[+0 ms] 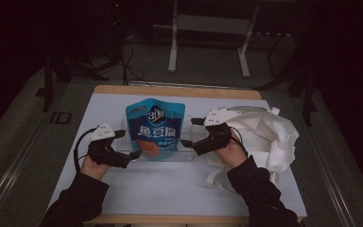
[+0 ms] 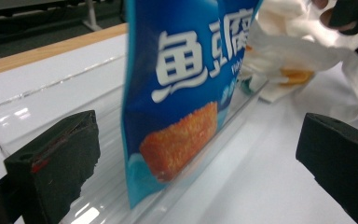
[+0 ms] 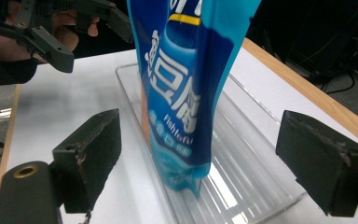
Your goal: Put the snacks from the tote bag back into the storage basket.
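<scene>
A glossy blue snack pouch (image 1: 154,128) printed with white characters and an orange fried square stands upright at frame centre. Its bottom edge sits inside a shallow clear plastic tray (image 3: 256,182).

The blue snack pouch (image 1: 154,128) is glossy printed plastic film, smooth with soft creases that catch the light, and it stands in a clear plastic tray (image 3: 242,154), hard, shiny and ribbed along its floor. The white bag (image 1: 269,137) beside it is soft, matt cloth, crumpled into folds, while the table (image 1: 170,184) has a smooth white matt top edged in pale wood. The left gripper (image 2: 200,154) and right gripper (image 3: 205,154) carry dull black pads of a rough, rubbery foam, chipped at the corners, on matt black plastic bodies with white plastic plates on top.
</scene>
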`<state>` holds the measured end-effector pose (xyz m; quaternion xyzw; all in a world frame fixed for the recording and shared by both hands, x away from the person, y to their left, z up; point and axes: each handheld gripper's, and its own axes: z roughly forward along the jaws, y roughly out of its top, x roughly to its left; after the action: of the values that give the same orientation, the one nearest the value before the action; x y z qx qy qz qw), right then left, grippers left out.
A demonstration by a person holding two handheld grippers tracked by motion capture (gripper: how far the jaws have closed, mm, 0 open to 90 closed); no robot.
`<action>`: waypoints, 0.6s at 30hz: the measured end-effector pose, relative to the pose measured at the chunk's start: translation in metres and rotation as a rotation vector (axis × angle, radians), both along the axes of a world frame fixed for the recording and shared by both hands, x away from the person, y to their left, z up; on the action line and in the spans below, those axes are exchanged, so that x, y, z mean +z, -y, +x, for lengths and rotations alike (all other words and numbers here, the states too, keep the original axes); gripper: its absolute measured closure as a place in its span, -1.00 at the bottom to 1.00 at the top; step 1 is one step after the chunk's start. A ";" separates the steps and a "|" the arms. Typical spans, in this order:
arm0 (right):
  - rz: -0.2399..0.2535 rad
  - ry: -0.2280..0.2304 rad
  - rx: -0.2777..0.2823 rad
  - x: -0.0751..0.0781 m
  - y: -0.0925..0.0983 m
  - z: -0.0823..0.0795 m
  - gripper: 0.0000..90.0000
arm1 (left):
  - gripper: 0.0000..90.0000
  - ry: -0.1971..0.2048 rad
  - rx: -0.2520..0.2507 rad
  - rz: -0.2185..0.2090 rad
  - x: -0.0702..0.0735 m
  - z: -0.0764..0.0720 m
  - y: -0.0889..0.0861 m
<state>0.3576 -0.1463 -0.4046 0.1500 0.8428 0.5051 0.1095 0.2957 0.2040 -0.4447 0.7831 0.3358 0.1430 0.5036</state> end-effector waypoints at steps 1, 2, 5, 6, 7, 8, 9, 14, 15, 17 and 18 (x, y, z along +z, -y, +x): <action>0.002 -0.005 0.000 0.000 0.001 -0.002 -0.68 | -1.00 -0.003 -0.004 -0.005 0.000 -0.002 0.000; 0.001 -0.001 -0.006 -0.001 0.003 -0.004 -0.68 | -1.00 -0.008 -0.008 -0.009 -0.001 -0.005 0.001; 0.007 0.002 -0.018 -0.002 0.007 -0.008 -0.68 | -1.00 0.000 -0.018 -0.019 0.000 -0.013 0.000; 0.010 -0.003 -0.022 -0.003 0.009 -0.010 -0.68 | -1.00 0.005 -0.021 -0.026 0.000 -0.017 0.000; 0.009 -0.005 -0.024 -0.004 0.010 -0.011 -0.68 | -1.00 0.008 -0.022 -0.028 -0.001 -0.020 0.000; 0.008 -0.008 -0.023 -0.006 0.012 -0.013 -0.68 | -1.00 0.010 -0.021 -0.027 -0.002 -0.023 0.001; 0.004 -0.015 -0.020 -0.007 0.014 -0.015 -0.68 | -1.00 0.005 -0.021 -0.029 -0.003 -0.026 0.001; -0.013 -0.010 -0.021 -0.013 0.022 -0.025 -0.68 | -1.00 -0.012 -0.037 -0.020 -0.008 -0.036 0.007; -0.011 -0.013 -0.020 -0.014 0.023 -0.027 -0.68 | -1.00 -0.011 -0.040 -0.025 -0.009 -0.038 0.009; -0.017 -0.002 -0.027 -0.015 0.027 -0.031 -0.68 | -1.00 -0.011 -0.056 -0.029 -0.010 -0.041 0.011; -0.017 0.004 -0.032 -0.016 0.029 -0.033 -0.68 | -1.00 -0.006 -0.054 -0.027 -0.010 -0.043 0.013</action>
<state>0.3243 -0.1754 -0.4210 0.1615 0.8442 0.4966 0.1206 0.2526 0.1908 -0.4547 0.7855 0.3177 0.1224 0.5168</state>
